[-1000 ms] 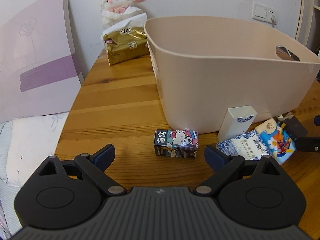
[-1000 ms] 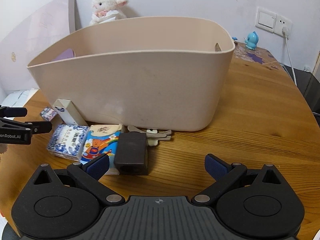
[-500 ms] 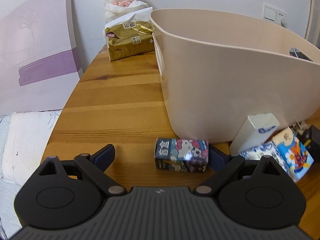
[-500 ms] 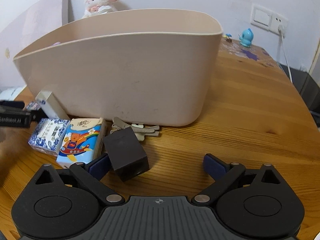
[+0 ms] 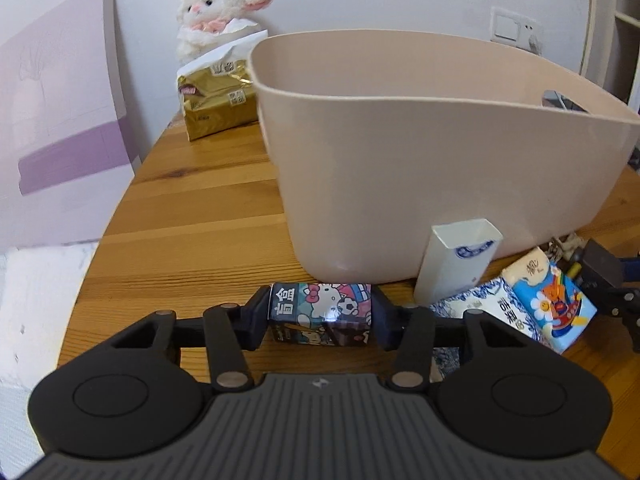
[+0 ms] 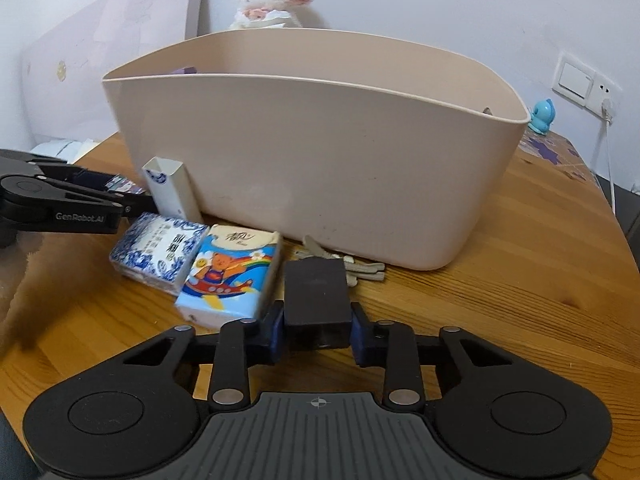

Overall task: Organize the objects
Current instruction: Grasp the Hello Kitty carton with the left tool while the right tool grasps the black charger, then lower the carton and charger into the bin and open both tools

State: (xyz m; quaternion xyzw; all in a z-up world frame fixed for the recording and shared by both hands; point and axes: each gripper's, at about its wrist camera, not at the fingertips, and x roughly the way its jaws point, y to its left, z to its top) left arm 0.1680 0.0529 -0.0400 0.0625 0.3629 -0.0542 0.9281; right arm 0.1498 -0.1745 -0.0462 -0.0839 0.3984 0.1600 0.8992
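A large beige tub (image 5: 420, 152) (image 6: 320, 152) stands on the wooden table (image 5: 192, 216). My left gripper (image 5: 320, 316) is shut on a small Hello Kitty carton (image 5: 320, 312), low over the table in front of the tub. My right gripper (image 6: 318, 330) is shut on a dark brown block (image 6: 316, 296). Between them lie a white upright box (image 5: 456, 264) (image 6: 172, 192), a blue-and-white tissue pack (image 6: 160, 248) and a cartoon bear tissue pack (image 6: 232, 276) (image 5: 548, 304). Beige clips (image 6: 360, 270) lie by the tub's base.
A gold tissue pack (image 5: 216, 108) and a white plush lamb (image 5: 216, 16) sit at the table's far left corner. A pink-purple board (image 5: 60, 128) leans left of the table. A blue toy figure (image 6: 542, 116) and wall sockets (image 6: 584, 84) are at the far right.
Both grippers moved forward and closed: the left on the Hello Kitty carton, the right on the dark block, which had been tipped and shifted half a second ago.
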